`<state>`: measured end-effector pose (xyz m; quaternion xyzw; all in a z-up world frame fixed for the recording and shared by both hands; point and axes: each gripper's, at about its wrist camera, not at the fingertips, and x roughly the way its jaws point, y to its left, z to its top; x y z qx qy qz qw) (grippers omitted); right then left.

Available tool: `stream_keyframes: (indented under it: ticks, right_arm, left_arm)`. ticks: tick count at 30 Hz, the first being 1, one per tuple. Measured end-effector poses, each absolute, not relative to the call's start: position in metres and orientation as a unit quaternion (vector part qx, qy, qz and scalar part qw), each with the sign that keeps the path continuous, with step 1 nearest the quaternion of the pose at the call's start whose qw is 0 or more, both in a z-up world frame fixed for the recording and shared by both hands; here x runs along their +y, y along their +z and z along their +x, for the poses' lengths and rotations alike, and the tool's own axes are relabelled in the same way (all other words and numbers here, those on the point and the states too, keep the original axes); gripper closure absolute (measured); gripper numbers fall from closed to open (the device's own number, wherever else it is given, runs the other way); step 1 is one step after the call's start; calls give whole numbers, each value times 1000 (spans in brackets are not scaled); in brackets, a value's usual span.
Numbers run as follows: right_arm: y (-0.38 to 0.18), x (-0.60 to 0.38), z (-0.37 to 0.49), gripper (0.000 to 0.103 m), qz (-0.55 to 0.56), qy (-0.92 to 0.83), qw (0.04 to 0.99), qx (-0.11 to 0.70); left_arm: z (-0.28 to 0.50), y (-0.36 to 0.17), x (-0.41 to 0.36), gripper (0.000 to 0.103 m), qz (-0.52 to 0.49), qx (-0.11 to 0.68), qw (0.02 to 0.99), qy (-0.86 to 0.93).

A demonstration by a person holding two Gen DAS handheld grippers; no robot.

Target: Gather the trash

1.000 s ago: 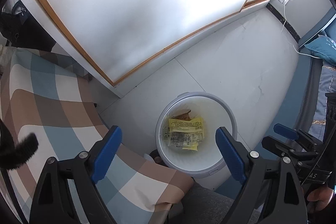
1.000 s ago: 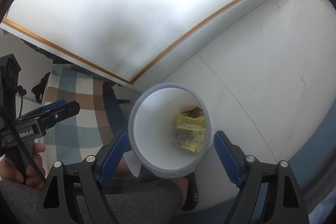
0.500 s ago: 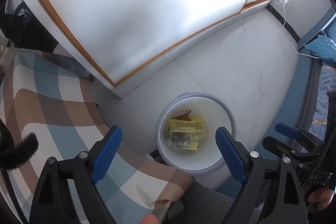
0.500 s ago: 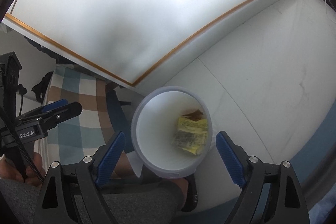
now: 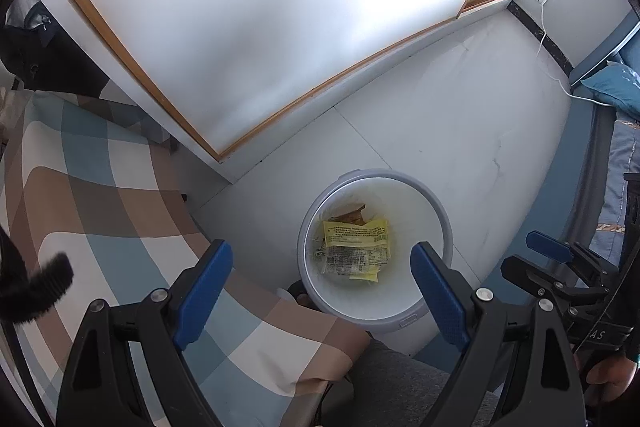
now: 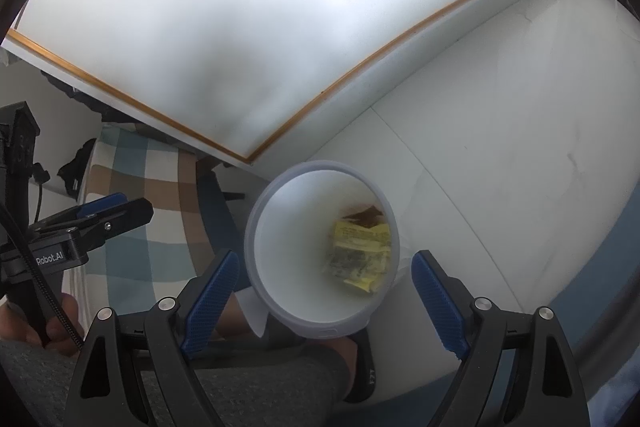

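Round white plastic bin (image 5: 434,227), crinkled yellow wrappers (image 5: 356,243) inside, checked cloth (image 5: 104,187) beside, both tongs (image 5: 320,279) (image 6: 324,291) apart, empty.

Both wrist cameras look steeply down along their own fingers from above, the right one nearer, and share the white bin (image 5: 434,215) (image 6: 280,227), checked cloth (image 5: 100,195) (image 6: 160,203) and pale floor (image 5: 460,107) (image 6: 500,131).

Straight down into the bin (image 5: 438,211) is wide open, mouth's uncovered and only flat yellow wrappers (image 5: 356,243) sit at the bottom. The checked cloth (image 5: 100,211) crowds its left side, touching near the rim. Pale floor (image 5: 460,131) beyond and to the right is bare, up to the wall panel (image 5: 240,27).
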<state>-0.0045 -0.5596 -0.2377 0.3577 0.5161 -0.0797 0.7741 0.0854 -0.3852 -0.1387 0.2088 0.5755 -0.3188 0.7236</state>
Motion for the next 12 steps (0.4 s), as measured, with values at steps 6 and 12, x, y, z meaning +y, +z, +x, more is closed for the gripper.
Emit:
stream_keyframes:
  ticks: [6,12]
  right_arm:
    - [-240,-558,-3,14,357,-81,772,520]
    - [-239,-557,-2,14,356,-82,770,523]
  left_arm:
    - [85,-137,-384,14,206,570,729,-317]
    - [81,-133,-385,14,209,559,730,-334]
